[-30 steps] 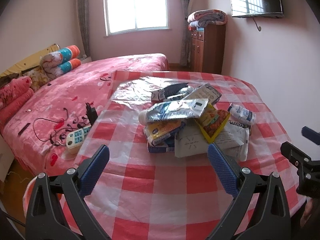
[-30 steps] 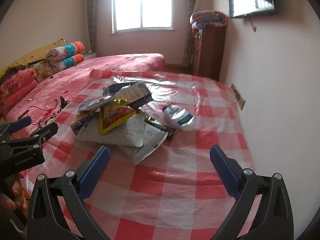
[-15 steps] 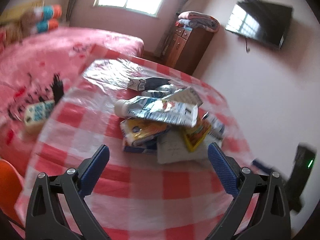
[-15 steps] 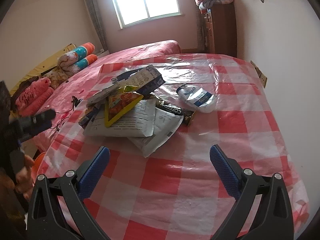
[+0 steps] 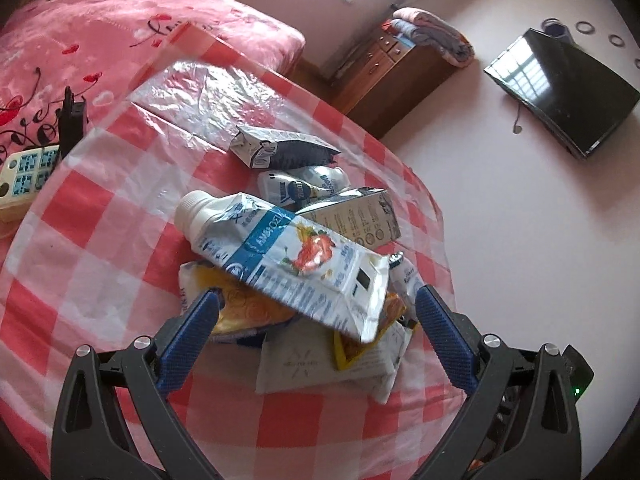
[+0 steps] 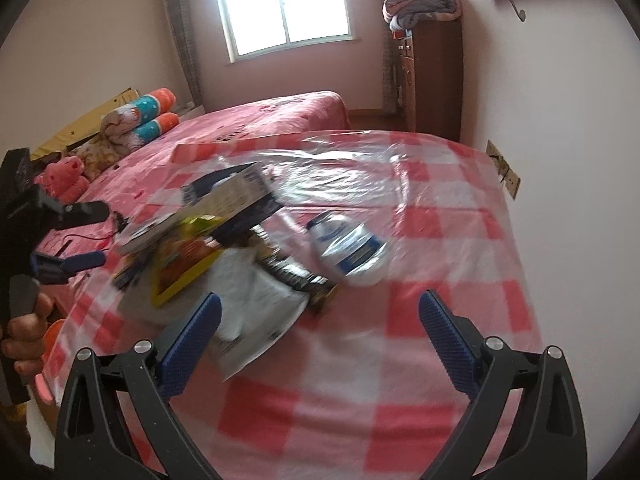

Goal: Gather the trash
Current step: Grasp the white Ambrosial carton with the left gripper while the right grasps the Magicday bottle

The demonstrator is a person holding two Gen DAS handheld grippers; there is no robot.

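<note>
Left wrist view. The left gripper (image 5: 316,318), its blue-padded jaws spread wide and holding nothing, hangs over a heap of trash on the worktop (image 5: 100,240), which is covered by a red-and-white checked cloth under clear plastic film. Topmost in the heap lies a flattened white-and-blue drink carton with a white screw cap (image 5: 286,262), tilted, its lower end between the jaws. Beneath it are a yellow-orange snack wrapper (image 5: 244,310), a white paper pouch (image 5: 304,364) and a yellow-edged packet (image 5: 360,346). Farther off lie a grey printed carton (image 5: 360,216), a crumpled white-and-blue pouch (image 5: 304,186) and a dark grey carton (image 5: 280,146). Left of the worktop, a pink bedspread (image 5: 100,36) carries a cream remote control (image 5: 24,176) and a black plug (image 5: 73,120). A brown wooden cabinet (image 5: 396,76) topped with a folded blanket (image 5: 434,36) stands by the wall, near a black wall television (image 5: 568,88).

Right wrist view. The right gripper (image 6: 320,330) is likewise wide and empty, low over the worktop (image 6: 440,280). The same heap, motion-blurred, lies ahead to the left: white paper pouch (image 6: 256,304), yellow-edged packet (image 6: 184,268), grey printed carton (image 6: 236,200). A crumpled clear plastic bottle with a blue label (image 6: 348,244) rests just beside the heap, apart from the jaws. The left gripper (image 6: 86,234) shows at the left edge.
</note>
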